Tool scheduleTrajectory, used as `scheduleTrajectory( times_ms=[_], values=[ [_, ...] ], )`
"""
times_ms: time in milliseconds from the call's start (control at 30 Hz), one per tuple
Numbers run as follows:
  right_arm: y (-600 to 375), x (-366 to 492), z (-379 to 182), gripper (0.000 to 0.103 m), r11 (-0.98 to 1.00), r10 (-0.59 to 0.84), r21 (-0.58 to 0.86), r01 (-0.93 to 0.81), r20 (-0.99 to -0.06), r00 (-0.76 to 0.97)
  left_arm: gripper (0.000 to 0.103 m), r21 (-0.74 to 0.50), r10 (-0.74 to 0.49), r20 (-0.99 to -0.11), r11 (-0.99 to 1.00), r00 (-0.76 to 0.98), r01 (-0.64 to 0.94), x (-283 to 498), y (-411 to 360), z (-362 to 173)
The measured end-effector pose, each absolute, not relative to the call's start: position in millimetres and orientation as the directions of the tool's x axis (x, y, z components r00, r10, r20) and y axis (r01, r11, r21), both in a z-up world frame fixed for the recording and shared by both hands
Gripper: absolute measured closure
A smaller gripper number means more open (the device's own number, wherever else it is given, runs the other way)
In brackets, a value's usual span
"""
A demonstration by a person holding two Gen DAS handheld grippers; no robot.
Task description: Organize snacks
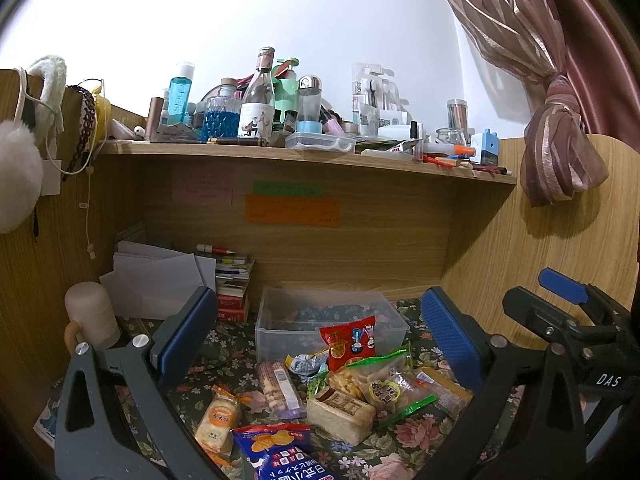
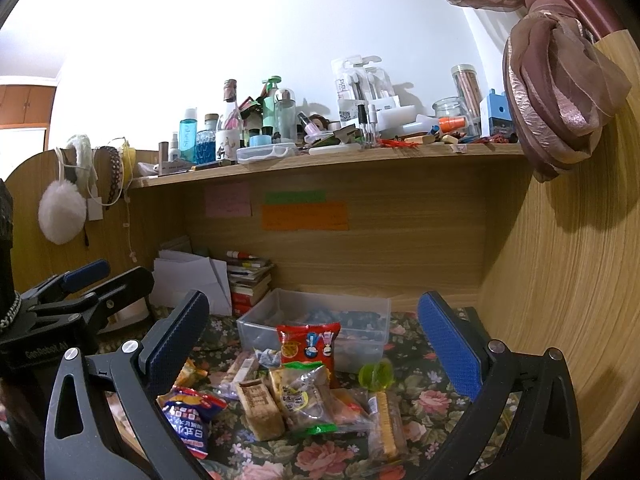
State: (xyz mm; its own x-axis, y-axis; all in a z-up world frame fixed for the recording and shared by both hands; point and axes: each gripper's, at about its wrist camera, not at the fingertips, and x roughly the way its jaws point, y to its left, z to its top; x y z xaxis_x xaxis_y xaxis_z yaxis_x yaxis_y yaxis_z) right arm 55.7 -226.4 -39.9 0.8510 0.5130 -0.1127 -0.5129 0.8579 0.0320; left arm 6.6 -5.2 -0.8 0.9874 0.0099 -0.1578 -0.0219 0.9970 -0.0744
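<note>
A pile of wrapped snacks lies on the floral tablecloth in front of a clear plastic bin. A red packet leans on the bin's front wall. A blue packet, a tan cake bar and a clear bag with green edge lie nearer. My left gripper is open and empty above the pile. My right gripper is open and empty above the pile; it also shows at the right of the left wrist view.
A wooden desk hutch surrounds the area, with a crowded shelf of bottles above. Papers and stacked books sit at the back left. A beige mug stands left. A tied curtain hangs right.
</note>
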Motion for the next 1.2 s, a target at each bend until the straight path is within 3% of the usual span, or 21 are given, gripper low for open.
scheduleTrajectory(
  times_ms=[533,667,1033,1133,1200],
  values=[
    [-222,61,-44,0.000,0.849,0.526,0.021,-0.529,-0.136,0.839,0.000,-0.048,-0.005,-0.152,0.999,0.988,-0.002,4,-3,-3],
    [-226,71,-50,0.000,0.849,0.525,0.031,-0.528,-0.168,0.834,0.014,-0.052,0.002,-0.191,0.999,0.982,-0.012,12,7,-9],
    [-251,115,-85,0.024,0.893,0.426,0.012,-0.450,-0.346,0.836,0.041,-0.048,0.098,-0.422,0.990,0.901,-0.130,53,72,-60],
    [-259,130,-100,0.028,0.903,0.396,0.015,-0.430,-0.416,0.818,0.055,-0.043,0.105,-0.502,0.988,0.858,-0.147,64,89,-82],
    [-263,136,-107,0.032,0.903,0.392,0.023,-0.429,-0.455,0.800,0.058,-0.044,0.100,-0.557,0.988,0.825,-0.150,71,99,-98]
  ],
)
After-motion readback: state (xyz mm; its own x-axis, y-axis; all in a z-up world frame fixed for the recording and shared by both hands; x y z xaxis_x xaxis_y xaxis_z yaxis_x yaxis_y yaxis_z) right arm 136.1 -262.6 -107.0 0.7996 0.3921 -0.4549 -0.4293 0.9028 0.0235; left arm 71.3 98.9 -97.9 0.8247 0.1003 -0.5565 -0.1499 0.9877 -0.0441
